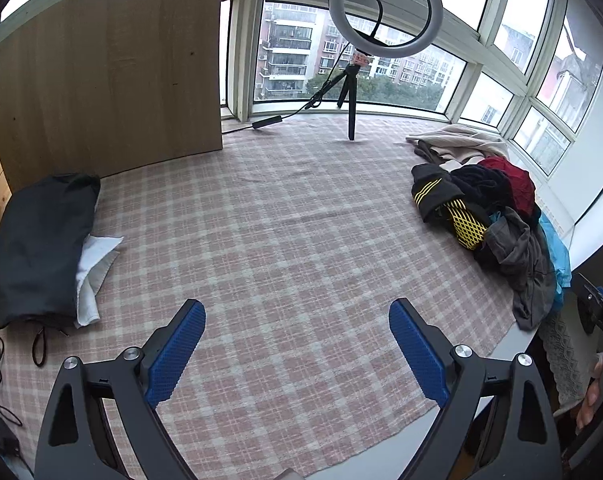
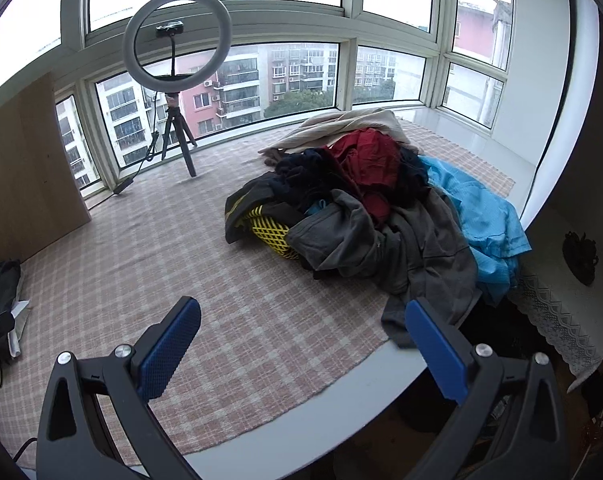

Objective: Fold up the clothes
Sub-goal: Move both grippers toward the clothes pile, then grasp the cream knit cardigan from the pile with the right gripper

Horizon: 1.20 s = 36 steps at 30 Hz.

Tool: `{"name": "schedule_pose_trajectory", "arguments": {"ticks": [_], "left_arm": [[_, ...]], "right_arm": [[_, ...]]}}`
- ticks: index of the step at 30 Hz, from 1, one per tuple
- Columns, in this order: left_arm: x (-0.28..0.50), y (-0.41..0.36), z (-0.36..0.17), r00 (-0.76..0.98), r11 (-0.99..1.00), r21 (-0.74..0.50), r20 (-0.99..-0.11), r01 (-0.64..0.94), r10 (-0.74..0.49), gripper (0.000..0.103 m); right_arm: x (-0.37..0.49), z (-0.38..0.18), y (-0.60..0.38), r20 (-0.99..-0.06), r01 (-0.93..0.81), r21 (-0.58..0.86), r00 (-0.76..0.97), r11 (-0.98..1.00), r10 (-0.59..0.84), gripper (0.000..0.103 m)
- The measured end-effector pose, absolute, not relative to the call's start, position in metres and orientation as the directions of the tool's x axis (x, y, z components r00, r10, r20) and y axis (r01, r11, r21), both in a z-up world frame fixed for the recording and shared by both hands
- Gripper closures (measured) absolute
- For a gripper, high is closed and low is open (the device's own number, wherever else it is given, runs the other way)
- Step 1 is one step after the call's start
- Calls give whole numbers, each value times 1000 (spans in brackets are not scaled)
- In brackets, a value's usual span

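Observation:
A heap of loose clothes (image 2: 373, 208) lies at the right of the checked cloth (image 1: 281, 240): grey, dark red, navy, bright blue, beige and a black-and-yellow garment (image 2: 269, 232). In the left wrist view the same heap (image 1: 497, 216) sits far right. My left gripper (image 1: 297, 316) hangs open over bare checked cloth, nothing between its blue pads. My right gripper (image 2: 301, 316) is open too, just short of the grey garment (image 2: 413, 256), whose edge lies by the right fingertip. A folded dark garment (image 1: 41, 244) with a white piece (image 1: 93, 272) under it lies at the left.
A ring light on a small tripod (image 1: 351, 92) stands at the back by the windows, its cable trailing left. A wooden panel (image 1: 109, 68) rises at the back left. The table's white edge (image 2: 341, 400) runs close below the right gripper. A lace-covered surface (image 2: 561, 308) lies right.

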State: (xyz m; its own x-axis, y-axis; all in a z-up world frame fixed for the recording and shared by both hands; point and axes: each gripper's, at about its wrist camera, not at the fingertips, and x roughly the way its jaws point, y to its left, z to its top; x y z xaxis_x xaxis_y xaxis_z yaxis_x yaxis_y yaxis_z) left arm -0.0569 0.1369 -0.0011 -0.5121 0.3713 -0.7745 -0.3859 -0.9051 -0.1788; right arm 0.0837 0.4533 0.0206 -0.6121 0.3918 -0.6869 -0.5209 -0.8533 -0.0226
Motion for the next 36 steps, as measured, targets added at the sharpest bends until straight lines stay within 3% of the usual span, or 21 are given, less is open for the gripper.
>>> {"name": "schedule_pose_trajectory", "arguments": {"ticks": [6, 14, 22, 23, 24, 27, 33, 36], "left_arm": [[-64, 158, 4, -514, -916, -190, -778, -353, 360, 10], [-74, 184, 31, -589, -955, -141, -760, -262, 273, 9], [-84, 232, 58, -647, -976, -89, -737, -197, 197, 9], [-85, 240, 59, -647, -976, -85, -736, -202, 198, 9], [-86, 247, 61, -648, -975, -81, -735, -208, 199, 9], [-91, 265, 64, -636, -972, -96, -742, -216, 214, 9], [-96, 279, 73, -649, -983, -70, -742, -171, 166, 9], [-100, 277, 73, -649, -989, -54, -749, -136, 130, 9]], "right_arm": [[76, 29, 489, -654, -473, -28, -658, -881, 374, 0], [64, 37, 600, -635, -484, 143, -714, -863, 295, 0], [29, 40, 702, -617, -495, 128, -718, -859, 322, 1], [20, 38, 712, -622, -482, 116, -717, -869, 315, 3], [10, 34, 719, -631, -463, 104, -714, -880, 302, 12], [-29, 17, 735, -692, -390, 87, -686, -917, 227, 60], [-93, -6, 751, -736, -327, 44, -650, -944, 191, 61], [-121, 1, 762, -733, -309, 11, -649, -951, 203, 47]]}}
